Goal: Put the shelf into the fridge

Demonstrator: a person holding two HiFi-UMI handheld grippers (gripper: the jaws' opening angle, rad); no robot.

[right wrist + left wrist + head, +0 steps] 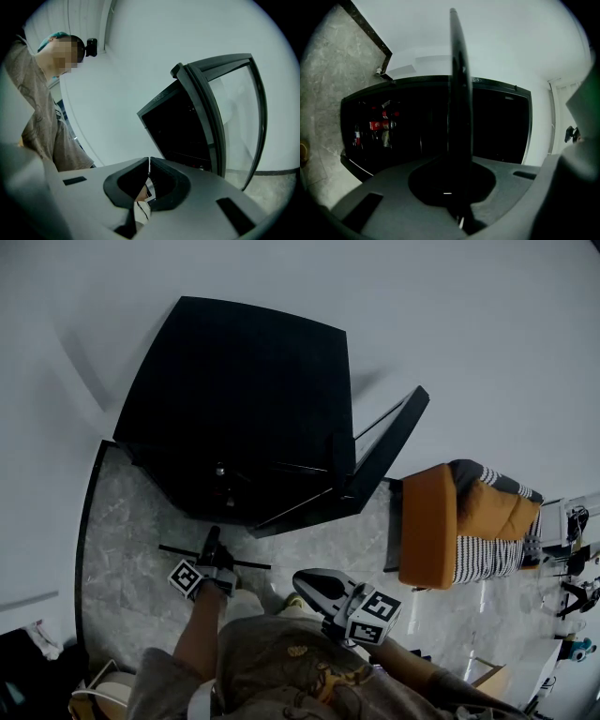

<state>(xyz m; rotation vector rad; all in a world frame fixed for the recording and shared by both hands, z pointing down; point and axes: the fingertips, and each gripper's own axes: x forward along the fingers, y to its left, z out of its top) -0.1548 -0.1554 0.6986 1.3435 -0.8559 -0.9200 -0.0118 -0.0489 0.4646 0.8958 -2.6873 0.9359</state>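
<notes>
Black shelf (459, 93) clamped in L gripper (458, 187), fridge (234, 399) door (384, 454) open, R gripper (149, 164) shut

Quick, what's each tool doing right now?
Left tool: closed on the shelf, which shows edge-on.
Right tool: closed, holding nothing.

- Black fridge (234, 399) stands against a white wall, its door (384, 451) swung open toward the right.
- Left gripper (212, 545) is low in front of the fridge. A thin dark shelf (248, 563), seen edge-on, crosses its tip.
- Right gripper (305, 579) is near, on the right, clear of the shelf.
- Orange chair (427, 526) with a striped cushion (487, 554) sits right of the door on a grey marble floor (122, 540).
</notes>
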